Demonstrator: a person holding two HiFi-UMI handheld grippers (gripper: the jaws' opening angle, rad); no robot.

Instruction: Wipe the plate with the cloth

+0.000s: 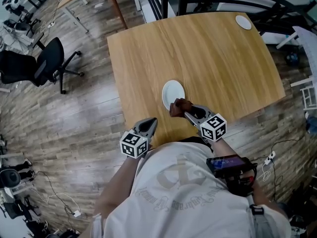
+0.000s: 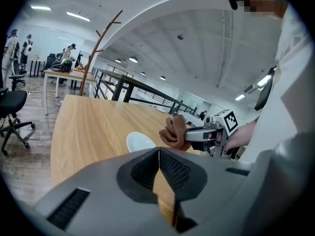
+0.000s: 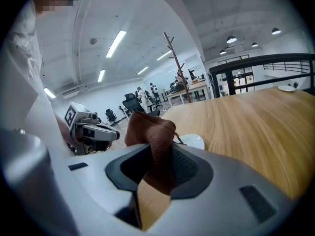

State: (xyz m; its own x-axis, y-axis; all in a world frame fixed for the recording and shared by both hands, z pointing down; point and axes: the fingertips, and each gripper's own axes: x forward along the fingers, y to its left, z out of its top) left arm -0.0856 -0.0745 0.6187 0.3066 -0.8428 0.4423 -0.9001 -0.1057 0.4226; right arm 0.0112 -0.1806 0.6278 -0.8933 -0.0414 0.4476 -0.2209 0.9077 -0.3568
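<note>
A small white plate [image 1: 173, 93] lies on the wooden table [image 1: 198, 58] near its front edge. My right gripper [image 1: 184, 111] is shut on a bunched brown cloth [image 1: 179, 106], held just above the plate's near rim. In the right gripper view the cloth [image 3: 152, 136] sticks up between the jaws, with the plate [image 3: 193, 141] just behind it. My left gripper [image 1: 150, 124] is shut and empty, at the table's front edge to the left of the plate. The left gripper view shows the plate [image 2: 140, 142], the cloth [image 2: 174, 131] and the right gripper [image 2: 187, 134] ahead.
A second white plate [image 1: 243, 22] sits at the table's far right corner. A black office chair [image 1: 44, 66] stands on the wood floor to the left. Railings and desks lie beyond the table's far edge.
</note>
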